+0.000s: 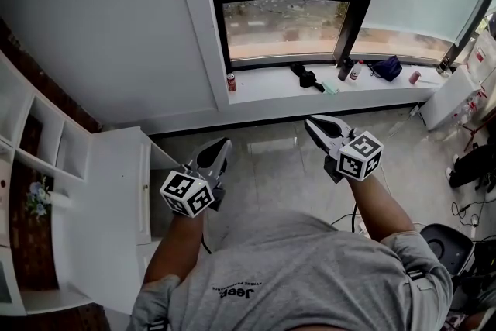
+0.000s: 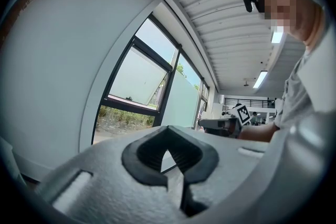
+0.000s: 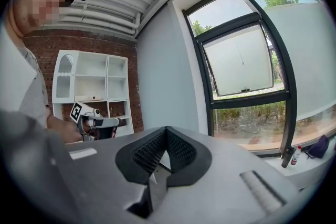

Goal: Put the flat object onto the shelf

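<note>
The white shelf unit (image 1: 43,159) stands against the brick wall at my left; it also shows in the right gripper view (image 3: 92,78). I cannot pick out the flat object for certain in any view. My left gripper (image 1: 222,146) is held up in front of my chest, pointing toward the window wall, shut with nothing between its pads (image 2: 167,131). My right gripper (image 1: 312,122) is raised beside it, a little farther forward, also shut and empty (image 3: 167,130). Each gripper shows small in the other's view: the right gripper (image 2: 223,123) and the left gripper (image 3: 100,122).
A low white cabinet (image 1: 116,205) juts out from the shelf unit by my left arm. The window sill holds a red can (image 1: 231,82), a black item (image 1: 308,78), a bottle (image 1: 355,70) and a dark blue bag (image 1: 386,67). Cables and a black seat (image 1: 446,244) are at the right.
</note>
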Action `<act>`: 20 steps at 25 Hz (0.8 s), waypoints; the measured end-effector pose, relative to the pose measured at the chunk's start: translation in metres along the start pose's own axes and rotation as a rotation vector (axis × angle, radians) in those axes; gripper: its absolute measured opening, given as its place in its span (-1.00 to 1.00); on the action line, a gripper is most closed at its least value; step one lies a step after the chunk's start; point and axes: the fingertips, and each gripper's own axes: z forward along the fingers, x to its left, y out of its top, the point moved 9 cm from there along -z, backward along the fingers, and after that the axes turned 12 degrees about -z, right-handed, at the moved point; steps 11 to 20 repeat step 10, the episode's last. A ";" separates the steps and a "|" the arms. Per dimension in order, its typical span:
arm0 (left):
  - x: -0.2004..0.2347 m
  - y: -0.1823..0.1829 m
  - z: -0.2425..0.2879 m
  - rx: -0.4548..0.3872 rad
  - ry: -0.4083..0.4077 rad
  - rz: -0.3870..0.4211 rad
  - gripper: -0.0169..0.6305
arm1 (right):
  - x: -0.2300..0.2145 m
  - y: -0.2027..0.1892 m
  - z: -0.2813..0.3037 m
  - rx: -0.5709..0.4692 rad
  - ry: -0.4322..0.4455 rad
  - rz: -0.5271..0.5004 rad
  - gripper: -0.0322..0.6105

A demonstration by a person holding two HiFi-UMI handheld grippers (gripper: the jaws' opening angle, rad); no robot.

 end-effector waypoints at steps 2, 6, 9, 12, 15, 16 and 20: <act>0.000 0.001 0.000 0.000 0.000 0.000 -0.95 | 0.000 0.001 0.001 0.002 0.002 -0.001 -0.89; 0.000 0.002 -0.001 0.002 0.000 0.003 -0.95 | 0.001 0.001 0.002 0.003 0.008 -0.005 -0.89; -0.001 0.002 -0.002 0.003 0.000 0.004 -0.95 | 0.003 0.002 0.003 0.004 0.011 -0.008 -0.89; -0.001 0.002 -0.002 0.003 0.000 0.004 -0.95 | 0.003 0.003 0.003 0.004 0.012 -0.008 -0.89; -0.001 0.002 -0.002 0.003 0.000 0.004 -0.95 | 0.003 0.003 0.003 0.004 0.012 -0.008 -0.89; -0.001 0.002 -0.002 0.003 0.000 0.004 -0.95 | 0.003 0.003 0.003 0.004 0.012 -0.008 -0.89; -0.001 0.002 -0.002 0.003 0.000 0.004 -0.95 | 0.003 0.003 0.003 0.004 0.012 -0.008 -0.89</act>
